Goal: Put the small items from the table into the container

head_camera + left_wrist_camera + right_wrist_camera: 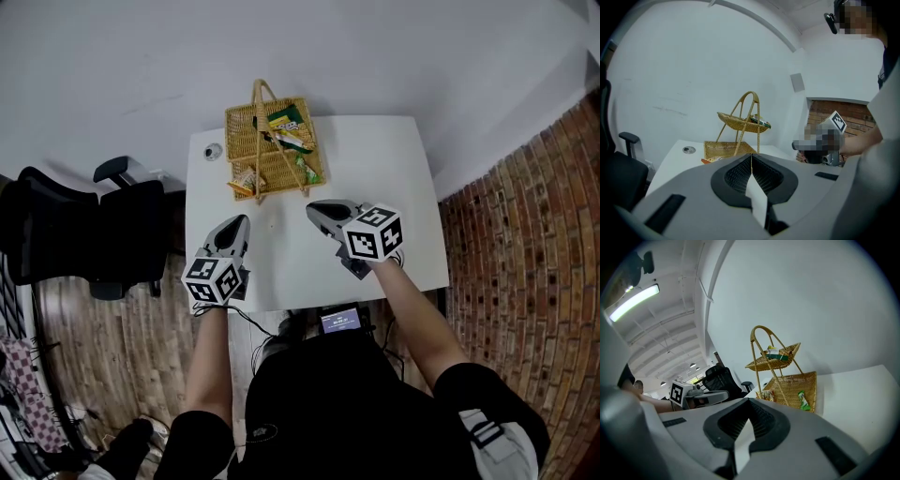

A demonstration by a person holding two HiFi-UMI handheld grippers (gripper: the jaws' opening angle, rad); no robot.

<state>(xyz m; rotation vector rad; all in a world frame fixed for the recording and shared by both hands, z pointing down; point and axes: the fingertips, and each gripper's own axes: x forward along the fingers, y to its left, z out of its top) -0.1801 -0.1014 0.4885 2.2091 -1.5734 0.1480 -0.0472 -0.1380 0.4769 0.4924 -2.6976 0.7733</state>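
A two-tier wicker basket (273, 141) with a tall handle stands at the far end of the white table (375, 187). Snack packets lie in both tiers; a green one (802, 400) rests in the lower tray. My left gripper (243, 221) hovers over the near left part of the table, jaws shut and empty, short of the basket (740, 123). My right gripper (313, 208) hangs level with it to the right, also shut with nothing in it. Both point towards the basket (780, 361). Each gripper view shows the other gripper off to one side.
A small round disc (213, 151) lies on the table left of the basket, also visible as a disc (688, 150) in the left gripper view. A black office chair (84, 234) stands left of the table. A brick wall (525, 244) runs along the right.
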